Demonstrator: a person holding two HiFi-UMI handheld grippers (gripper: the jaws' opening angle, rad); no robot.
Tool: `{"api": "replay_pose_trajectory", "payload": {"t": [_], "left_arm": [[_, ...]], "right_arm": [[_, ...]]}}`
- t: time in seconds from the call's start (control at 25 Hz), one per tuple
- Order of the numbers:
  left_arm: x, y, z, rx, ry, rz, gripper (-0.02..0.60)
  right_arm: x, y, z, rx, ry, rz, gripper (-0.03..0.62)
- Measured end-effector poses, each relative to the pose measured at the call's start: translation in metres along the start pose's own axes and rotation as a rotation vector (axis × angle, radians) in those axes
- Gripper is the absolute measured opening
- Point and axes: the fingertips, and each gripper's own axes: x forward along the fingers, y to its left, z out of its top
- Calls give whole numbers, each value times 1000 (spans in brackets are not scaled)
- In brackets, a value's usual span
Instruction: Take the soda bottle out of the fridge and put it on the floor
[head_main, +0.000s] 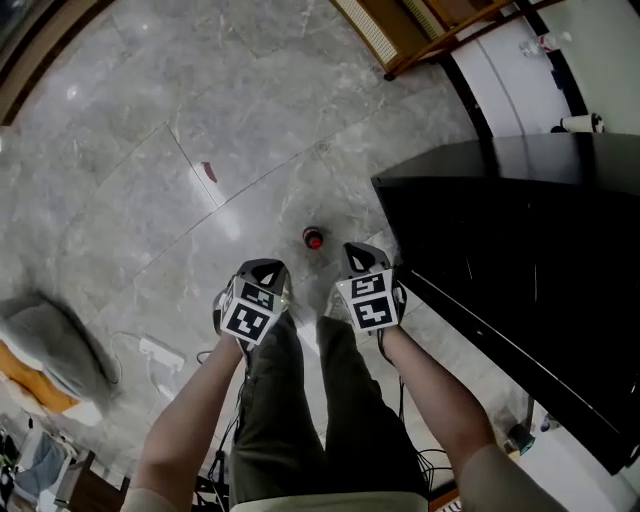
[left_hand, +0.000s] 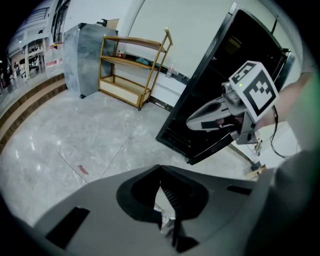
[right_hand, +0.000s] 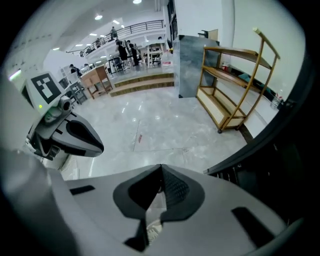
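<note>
Overhead, red-capped soda bottle (head_main: 313, 238) on grey floor (head_main: 150, 130), its label unreadable

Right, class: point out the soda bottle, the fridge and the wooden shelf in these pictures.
soda bottle (head_main: 313, 238), head view, on its red cap.
fridge (head_main: 520, 230), head view, on its black body.
wooden shelf (left_hand: 120, 91), left gripper view, on its pale bottom panel.

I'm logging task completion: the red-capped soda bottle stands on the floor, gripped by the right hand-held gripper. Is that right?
Not gripped. The soda bottle stands on the floor, but the right hand-held gripper is shut on nothing and clear of it, as the head view shows.
</note>
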Motion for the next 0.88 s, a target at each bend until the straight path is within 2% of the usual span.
{"api": "replay_pose_trajectory", "payload": {"t": [0.24, 0.4, 0.52, 0.72, 0.88], "left_arm": [[-59, -38, 49, 116, -41, -5, 6], [-104, -63, 91, 169, -107, 11, 6], [-138, -78, 123, 204, -160, 33, 6], [-199, -93, 175, 219, -246, 81, 6], [-246, -113, 202, 215, -281, 65, 6]], "right_arm": [[-77, -13, 44, -34, -90, -40, -5], [-144, -21, 80, -86, -178, -76, -5], [-197, -23, 105, -76, -244, -80, -5], [-280, -23, 150, -90, -347, -87, -5], [-343, -25, 181, -61, -441, -90, -5]]}}
